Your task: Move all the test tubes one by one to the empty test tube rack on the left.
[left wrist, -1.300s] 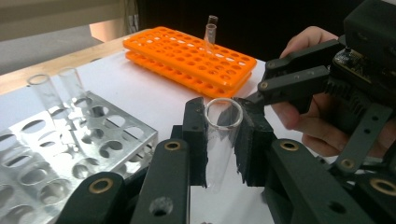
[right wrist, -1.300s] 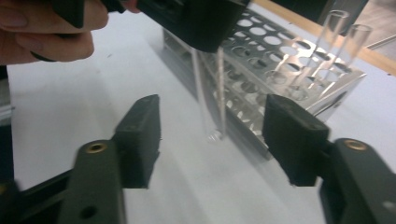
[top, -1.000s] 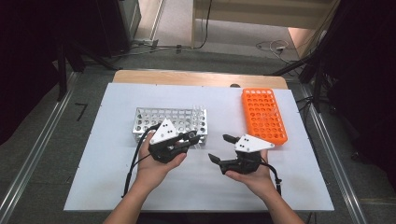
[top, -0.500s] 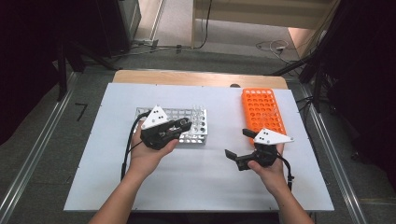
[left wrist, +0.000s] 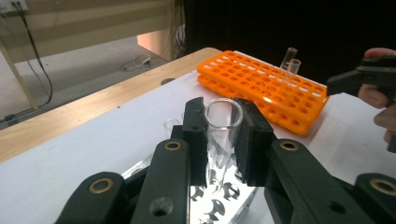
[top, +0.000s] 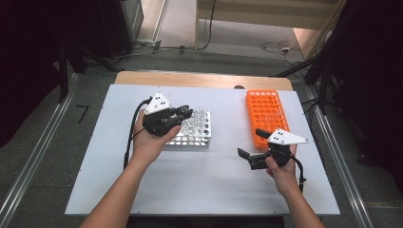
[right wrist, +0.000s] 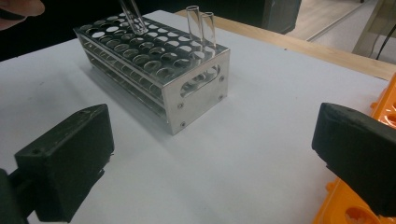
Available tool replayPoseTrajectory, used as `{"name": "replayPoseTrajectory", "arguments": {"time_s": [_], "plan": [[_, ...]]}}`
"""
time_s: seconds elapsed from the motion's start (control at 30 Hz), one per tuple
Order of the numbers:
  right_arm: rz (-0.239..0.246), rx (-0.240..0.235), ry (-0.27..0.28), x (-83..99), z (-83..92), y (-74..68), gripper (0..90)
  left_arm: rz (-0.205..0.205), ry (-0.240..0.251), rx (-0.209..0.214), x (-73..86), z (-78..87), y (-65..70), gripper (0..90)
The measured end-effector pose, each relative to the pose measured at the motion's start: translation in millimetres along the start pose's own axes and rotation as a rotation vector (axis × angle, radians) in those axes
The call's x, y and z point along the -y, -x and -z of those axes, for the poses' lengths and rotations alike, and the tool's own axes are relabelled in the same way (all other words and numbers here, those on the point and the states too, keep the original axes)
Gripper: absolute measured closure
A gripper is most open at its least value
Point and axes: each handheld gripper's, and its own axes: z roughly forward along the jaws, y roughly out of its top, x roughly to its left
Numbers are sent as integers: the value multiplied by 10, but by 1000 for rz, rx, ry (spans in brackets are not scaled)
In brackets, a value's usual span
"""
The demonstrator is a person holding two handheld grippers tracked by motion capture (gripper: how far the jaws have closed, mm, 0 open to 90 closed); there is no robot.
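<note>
Two test-tube racks are seen on the table: one metal rack [top: 192,129] at the centre of the high view and one orange rack [top: 266,111] to the right of centre. Five glass tubes are counted: one held tube [left wrist: 223,135], two tubes [right wrist: 201,25] standing in the metal rack, and two tubes [left wrist: 290,63] standing in the orange rack. Two grippers are counted, one left gripper [top: 183,113] and one right gripper [top: 251,142].

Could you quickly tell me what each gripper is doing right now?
Left gripper: closed on a glass tube.
Right gripper: open, holding nothing.
</note>
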Motion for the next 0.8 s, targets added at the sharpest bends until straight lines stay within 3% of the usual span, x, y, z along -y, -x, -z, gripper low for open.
{"name": "replayPoseTrajectory", "arguments": {"time_s": [0.13,0.4,0.8], "plan": [[-9,3,5,5,14,23,0,33,5,-10,19,-78,-109,760],[-16,6,4,13,22,47,0,42,-1,-41,10,-183,-246,760],[-19,8,9,14,35,67,0,48,-11,-66,-2,-345,-327,760]]}}
